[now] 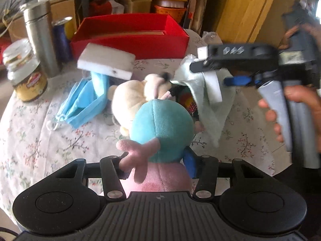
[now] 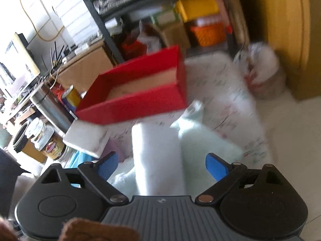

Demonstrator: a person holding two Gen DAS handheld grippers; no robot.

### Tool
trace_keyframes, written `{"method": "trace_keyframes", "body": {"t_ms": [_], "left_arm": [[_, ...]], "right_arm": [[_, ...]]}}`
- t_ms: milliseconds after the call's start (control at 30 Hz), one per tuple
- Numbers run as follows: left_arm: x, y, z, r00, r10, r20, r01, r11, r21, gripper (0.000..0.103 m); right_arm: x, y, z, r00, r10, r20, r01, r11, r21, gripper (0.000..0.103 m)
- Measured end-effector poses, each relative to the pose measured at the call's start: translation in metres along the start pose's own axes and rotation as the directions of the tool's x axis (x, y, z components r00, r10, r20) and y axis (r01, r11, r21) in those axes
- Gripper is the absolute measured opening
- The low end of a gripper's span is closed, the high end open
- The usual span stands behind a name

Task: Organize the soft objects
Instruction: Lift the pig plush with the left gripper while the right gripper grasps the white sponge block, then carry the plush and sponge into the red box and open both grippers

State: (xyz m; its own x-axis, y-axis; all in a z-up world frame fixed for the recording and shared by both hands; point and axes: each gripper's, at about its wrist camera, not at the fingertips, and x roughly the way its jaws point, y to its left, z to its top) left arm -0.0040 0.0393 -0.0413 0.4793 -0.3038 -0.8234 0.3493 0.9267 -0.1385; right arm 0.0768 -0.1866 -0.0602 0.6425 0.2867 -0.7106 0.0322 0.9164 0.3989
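Note:
My left gripper (image 1: pixel 158 166) is shut on a pink and teal plush toy (image 1: pixel 160 124), held low over the floral tablecloth (image 1: pixel 40 140). Behind it lie a cream plush (image 1: pixel 130 96), a blue face mask (image 1: pixel 84 102) and a white sponge block (image 1: pixel 106 61). My right gripper (image 1: pixel 220 74) hangs at the right, above the table, with a pale green cloth (image 1: pixel 212 104) and a white strip in it. In the right wrist view its blue pads (image 2: pixel 108 164) stand wide apart around the white strip (image 2: pixel 158 156) and cloth (image 2: pixel 204 140). A red box (image 1: pixel 130 34), also in the right wrist view (image 2: pixel 136 104), stands open behind.
A steel flask (image 1: pixel 40 38), a blue can (image 1: pixel 62 38) and a glass jar (image 1: pixel 26 74) stand at the table's left. Shelves with cardboard boxes and an orange basket (image 1: pixel 170 10) are behind. A wooden panel (image 1: pixel 250 10) is at the right. A plastic bag (image 2: pixel 260 68) lies on the floor.

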Motion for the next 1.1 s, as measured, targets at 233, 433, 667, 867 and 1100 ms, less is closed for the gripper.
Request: {"method": "trace_keyframes", "body": {"t_ms": [233,433,667,867,1100], "left_arm": [[-0.022,0.032,-0.001,0.998,-0.032,0.055,0.040,0.989,-0.139,0.052],[-0.035,0.033,0.009,0.993,-0.051,0.105,0.068,0.985,-0.160,0.052],[-0.043,0.021,0.022,0.985,-0.052,0.166,0.075,0.988,-0.135,0.052],[-0.050,0.010,0.046,0.970,-0.018,0.244,0.047,0.992,-0.116,0.052],[-0.045,0.010,0.087,0.948,0.056,0.312,-0.008,0.988,-0.153,0.052]], "right_arm": [[0.032,-0.019,-0.007,0.984,0.127,-0.123,-0.104,0.978,0.183,0.019],[0.009,-0.034,-0.010,0.975,0.206,-0.083,-0.180,0.951,0.251,0.011],[-0.025,-0.030,-0.002,0.968,0.249,-0.010,-0.239,0.938,0.250,0.011],[-0.040,-0.025,0.003,0.950,0.313,0.019,-0.307,0.916,0.256,0.006],[-0.044,-0.008,0.029,0.925,0.370,0.089,-0.380,0.898,0.223,0.004]]}}
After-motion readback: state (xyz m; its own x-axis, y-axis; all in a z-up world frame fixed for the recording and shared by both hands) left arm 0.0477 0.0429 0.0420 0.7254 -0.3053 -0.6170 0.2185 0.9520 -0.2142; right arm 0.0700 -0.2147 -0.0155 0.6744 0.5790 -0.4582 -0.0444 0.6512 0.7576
